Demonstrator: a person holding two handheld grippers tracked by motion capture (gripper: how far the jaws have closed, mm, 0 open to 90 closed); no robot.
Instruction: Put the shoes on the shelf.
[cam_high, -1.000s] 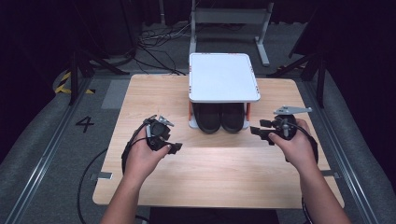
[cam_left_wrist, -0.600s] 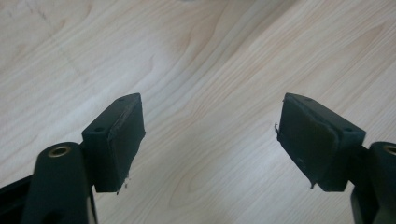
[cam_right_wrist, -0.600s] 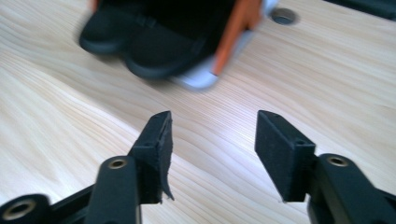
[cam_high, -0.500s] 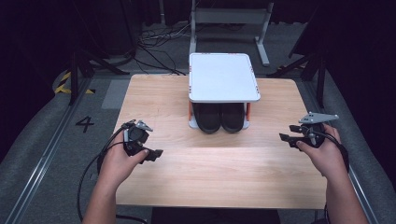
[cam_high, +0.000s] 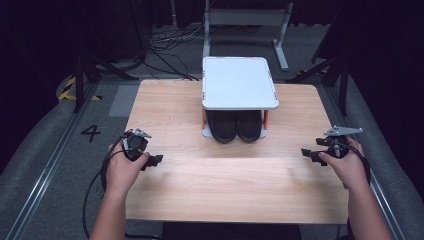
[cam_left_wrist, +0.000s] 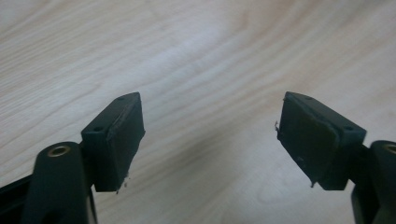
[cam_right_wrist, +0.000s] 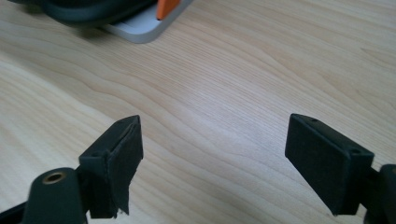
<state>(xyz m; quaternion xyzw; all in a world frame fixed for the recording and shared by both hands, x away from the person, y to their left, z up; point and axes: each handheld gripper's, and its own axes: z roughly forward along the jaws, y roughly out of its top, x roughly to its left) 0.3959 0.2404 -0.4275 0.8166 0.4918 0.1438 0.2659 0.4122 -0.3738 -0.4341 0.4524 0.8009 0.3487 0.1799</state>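
Black shoes (cam_high: 236, 126) sit paired under the white shelf rack (cam_high: 240, 82) at the surface's (cam_high: 225, 190) far middle in the high view, well apart from both tongs: left (cam_high: 156, 159), right (cam_high: 306, 153). In the left gripper view, the jaws gape empty; they have just been opening. The right gripper view matches, rack foot (cam_right_wrist: 140, 29) ahead. A careless reach could nudge the light rack.

High view looks down; tool views skim the table (cam_high: 235, 185) closely.

table (cam_high: 220, 190): pale wood, smooth matt grain
rack shelf (cam_high: 239, 82): white, smooth
shoes (cam_high: 235, 127): black, slight sheen
gripper pads (cam_left_wrist: 310, 137): black, matt, frayed edges
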